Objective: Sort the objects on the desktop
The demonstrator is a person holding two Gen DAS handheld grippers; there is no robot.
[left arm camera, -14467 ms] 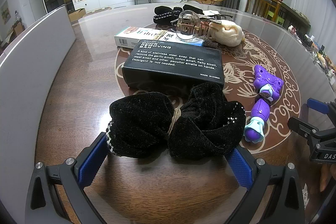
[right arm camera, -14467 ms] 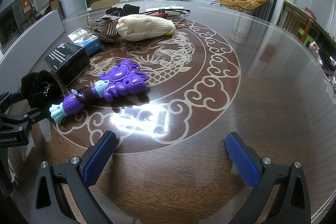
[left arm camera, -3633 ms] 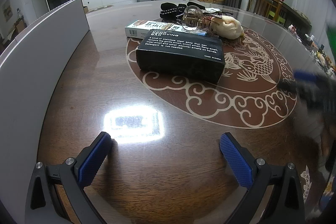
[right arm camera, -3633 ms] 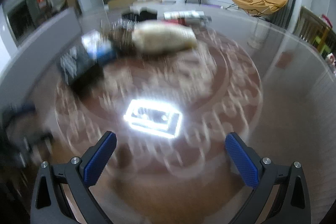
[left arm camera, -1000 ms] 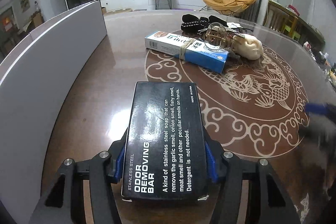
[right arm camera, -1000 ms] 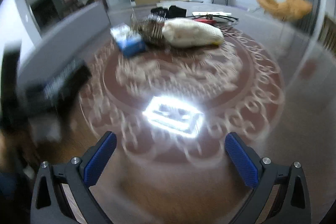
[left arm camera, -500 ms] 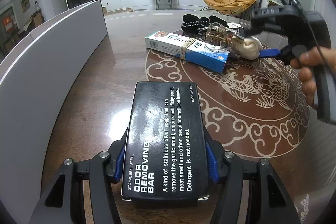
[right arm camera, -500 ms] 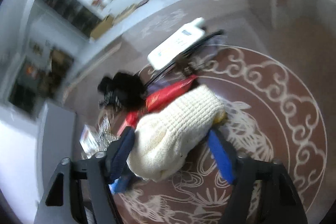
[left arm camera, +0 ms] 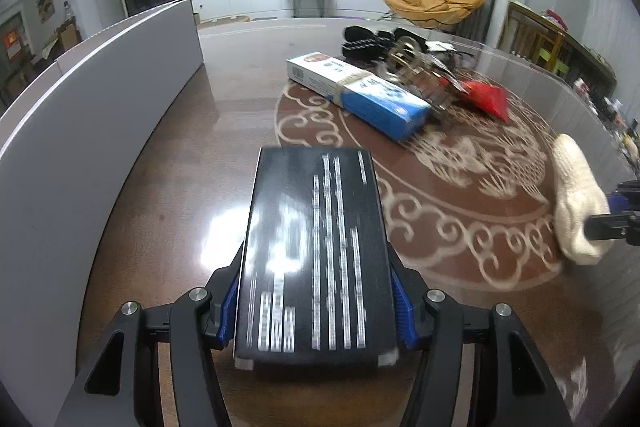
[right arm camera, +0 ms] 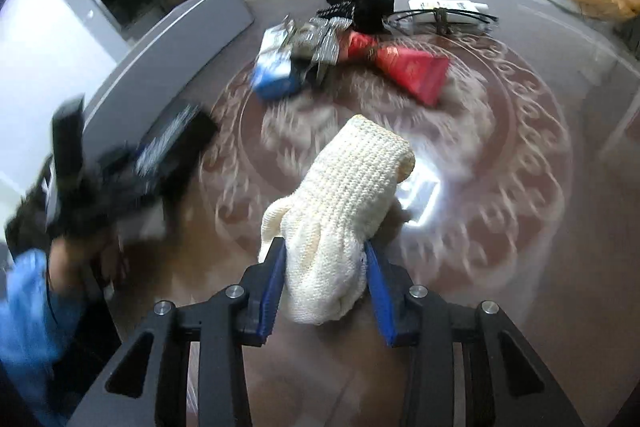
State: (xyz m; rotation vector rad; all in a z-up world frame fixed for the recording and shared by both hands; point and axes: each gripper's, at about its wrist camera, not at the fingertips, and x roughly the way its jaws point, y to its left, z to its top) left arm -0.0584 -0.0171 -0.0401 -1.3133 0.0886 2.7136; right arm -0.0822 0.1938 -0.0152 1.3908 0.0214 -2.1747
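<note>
black box [left arm camera: 316,251] btwn left gripper [left arm camera: 314,301] jaws; knit glove [right arm camera: 340,223] btwn closing right gripper [right arm camera: 326,291] jaws

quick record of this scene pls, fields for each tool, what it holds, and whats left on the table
left tool: shut on black box
right tool: jaws closing, cream knitted item between the pads
still on table: blue and white box, red packet, black hair items at the far edge
left of table: grey panel
image quality: both views motion-blurred
</note>
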